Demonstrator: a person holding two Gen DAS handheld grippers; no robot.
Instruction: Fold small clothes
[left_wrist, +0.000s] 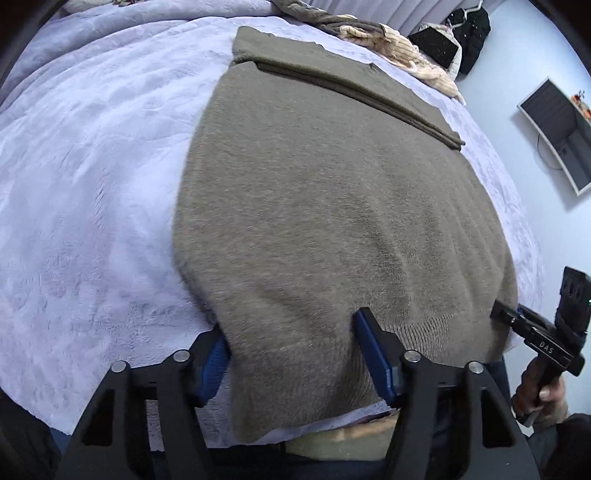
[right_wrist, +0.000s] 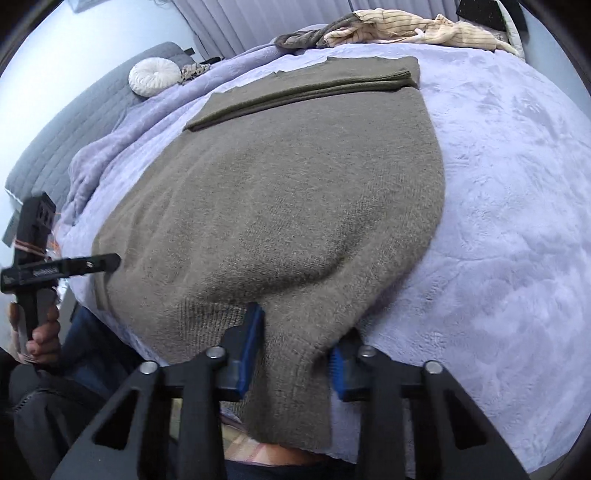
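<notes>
Both claws pinch sweater (left_wrist: 332, 221) hem

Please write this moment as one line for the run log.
item: olive-brown knitted sweater on lilac plush blanket | left gripper: near hem between jaws | right gripper: same

grippers: two, the left gripper (left_wrist: 295, 354) and the right gripper (right_wrist: 297, 354)
brown sweaters: one brown sweater (left_wrist: 332, 221), flat on the bed
purple blankets: one purple blanket (left_wrist: 92, 184)
round white pillows: one round white pillow (right_wrist: 155, 76)
striped cloths: one striped cloth (right_wrist: 406, 29), far back
screens: one screen (left_wrist: 561, 136) on the wall
</notes>
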